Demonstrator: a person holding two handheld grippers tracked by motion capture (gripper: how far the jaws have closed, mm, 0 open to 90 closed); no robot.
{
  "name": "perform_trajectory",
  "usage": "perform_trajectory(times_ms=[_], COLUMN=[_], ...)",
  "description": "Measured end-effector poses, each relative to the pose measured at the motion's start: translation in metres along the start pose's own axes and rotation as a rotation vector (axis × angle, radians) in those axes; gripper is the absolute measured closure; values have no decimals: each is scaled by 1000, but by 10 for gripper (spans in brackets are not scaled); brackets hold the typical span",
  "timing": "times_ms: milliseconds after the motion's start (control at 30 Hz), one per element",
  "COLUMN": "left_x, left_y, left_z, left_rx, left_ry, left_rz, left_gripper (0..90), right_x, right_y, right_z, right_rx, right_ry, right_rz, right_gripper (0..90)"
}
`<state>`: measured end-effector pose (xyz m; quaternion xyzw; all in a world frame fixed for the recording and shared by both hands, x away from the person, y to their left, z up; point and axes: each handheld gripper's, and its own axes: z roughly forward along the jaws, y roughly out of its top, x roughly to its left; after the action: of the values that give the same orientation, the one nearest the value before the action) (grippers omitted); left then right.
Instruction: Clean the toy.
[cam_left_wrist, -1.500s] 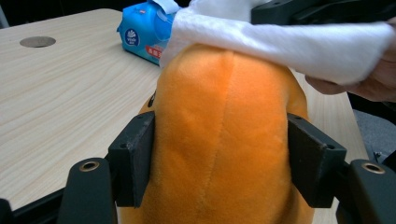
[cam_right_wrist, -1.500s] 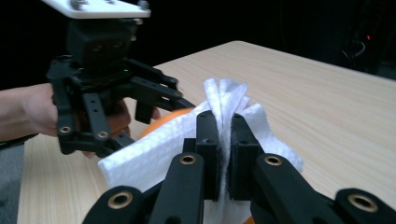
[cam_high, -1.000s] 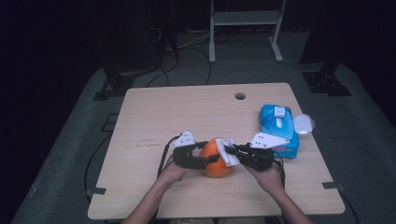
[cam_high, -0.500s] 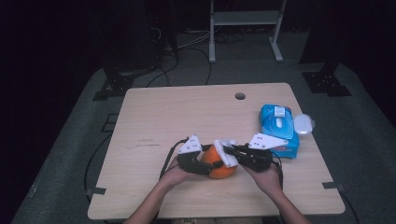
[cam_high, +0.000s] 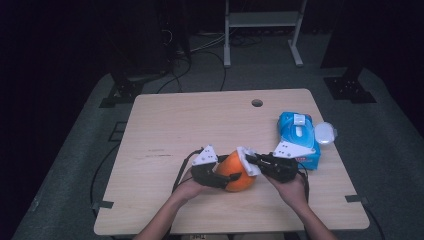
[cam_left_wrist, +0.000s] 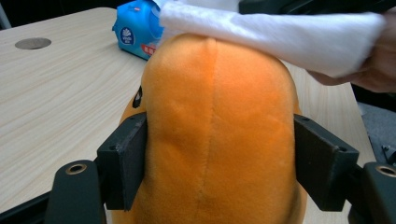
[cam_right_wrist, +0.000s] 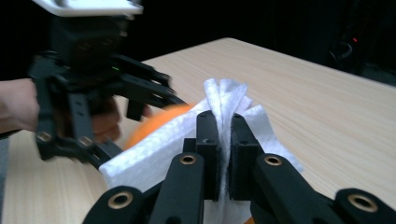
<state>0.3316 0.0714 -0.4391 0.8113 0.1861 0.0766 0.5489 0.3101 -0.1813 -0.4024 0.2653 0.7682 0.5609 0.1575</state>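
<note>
An orange plush toy (cam_high: 234, 175) lies near the table's front edge, between both hands. My left gripper (cam_high: 226, 176) has its black pads (cam_left_wrist: 123, 163) against the toy's two sides (cam_left_wrist: 219, 130); its jaws have just been opening, with the toy still between them. My right gripper (cam_high: 254, 160) is shut on a folded white wipe (cam_right_wrist: 154, 149), which is pinched upright between its pads (cam_right_wrist: 209, 140). The wipe (cam_left_wrist: 280, 32) rests across the top of the toy. In the right gripper view the left gripper (cam_right_wrist: 140, 93) sits just beyond the wipe.
A blue wipes pack (cam_high: 297, 137) lies on the wooden table (cam_high: 200, 115) at the right, behind my right hand, with a small white oval object (cam_high: 325, 132) beside it. A round hole (cam_high: 257, 103) is near the far edge. Dark floor and stands surround the table.
My left gripper has shifted slightly rightward, closer around the toy. The right gripper and the wipe have stayed on top of the toy.
</note>
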Motion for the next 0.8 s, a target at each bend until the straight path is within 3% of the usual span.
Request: perform_trajectory(times_ms=[67, 167, 300, 500, 633, 800], left_x=[-5, -6, -1, 3, -3, -17], left_y=[0, 1, 2, 1, 1, 2], left_z=[1, 0, 0, 0, 2, 7], left_rx=[7, 15, 3, -17, -8, 13], left_ry=[-4, 2, 27, 53, 34, 4], left_rz=[33, 46, 9, -71, -23, 85], left_gripper=[265, 268, 266, 265, 266, 265], right_x=[2, -4, -12, 3, 9, 1], right_y=[2, 0, -4, -3, 2, 3], right_z=[3, 5, 1, 0, 4, 3], right_rx=[0, 1, -4, -12, 1, 1], right_ry=[2, 8, -14, 7, 15, 4], right_rz=[-25, 17, 48, 17, -29, -9], right_gripper=[843, 843, 843, 842, 842, 842])
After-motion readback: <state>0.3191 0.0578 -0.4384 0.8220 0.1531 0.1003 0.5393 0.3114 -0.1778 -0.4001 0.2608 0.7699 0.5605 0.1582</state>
